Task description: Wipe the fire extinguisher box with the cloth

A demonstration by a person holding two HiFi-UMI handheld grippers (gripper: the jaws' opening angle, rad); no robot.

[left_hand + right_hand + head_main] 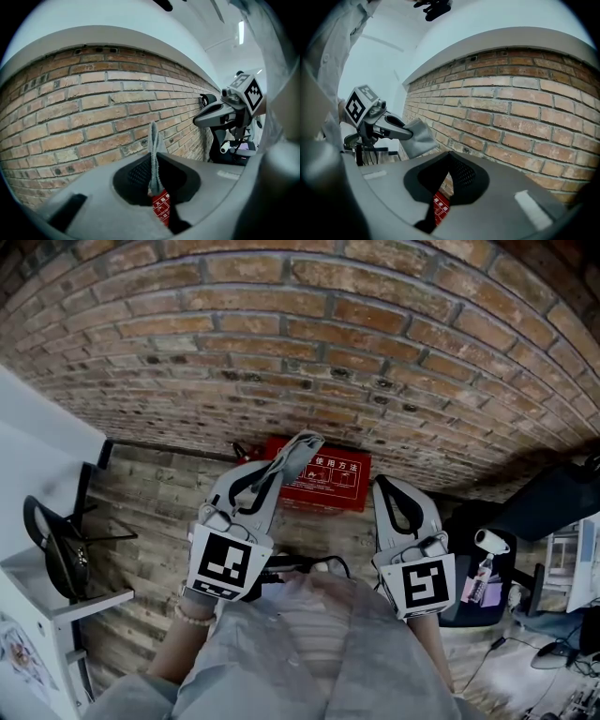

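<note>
The left gripper [278,468] is pinching a grey cloth [302,447] near the fire extinguisher box [330,486] at the floor's [164,512] edge, and the right gripper [386,486] is pressing its jaws together.

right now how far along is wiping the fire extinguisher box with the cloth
Done: the cloth is picked up, pinched in the shut left gripper. In hand: it hangs in the air over the red fire extinguisher box by the brick wall. Left: all the wiping; the cloth is not on the box yet. The right gripper is shut, empty.
</note>
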